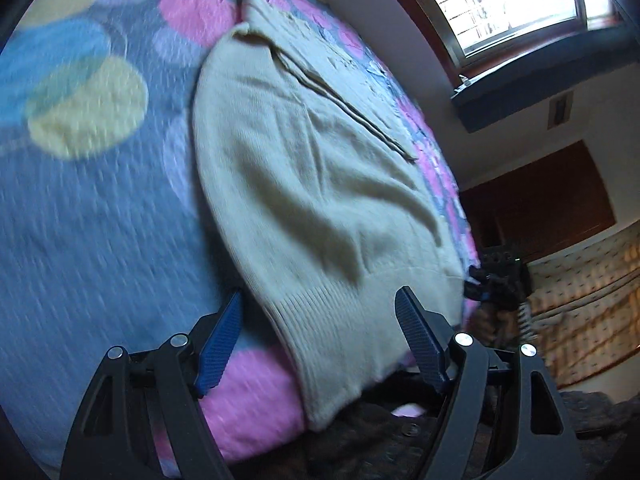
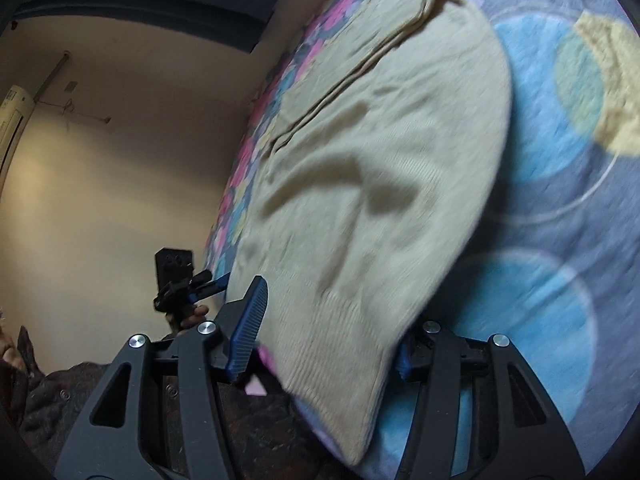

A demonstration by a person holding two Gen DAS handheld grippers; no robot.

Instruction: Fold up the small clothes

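Observation:
A cream knit sweater (image 1: pixel 304 184) lies spread on a bed cover with coloured circles (image 1: pixel 80 160); its ribbed hem faces me. My left gripper (image 1: pixel 320 320) is open, its blue pads either side of one hem corner, the hem lying between the jaws. In the right wrist view the sweater (image 2: pixel 380 160) fills the middle. My right gripper (image 2: pixel 332 320) is open around the other hem corner; its right pad is mostly hidden under the cloth. Each gripper shows small in the other's view, the right one (image 1: pixel 486 280) and the left one (image 2: pixel 200 282).
The bed's far edge meets a wall with a window (image 1: pixel 512 4) and a dark wooden door (image 1: pixel 540 196). An air conditioner (image 2: pixel 12 120) hangs on the wall. A dark quilted garment (image 2: pixel 120 392) lies below the grippers.

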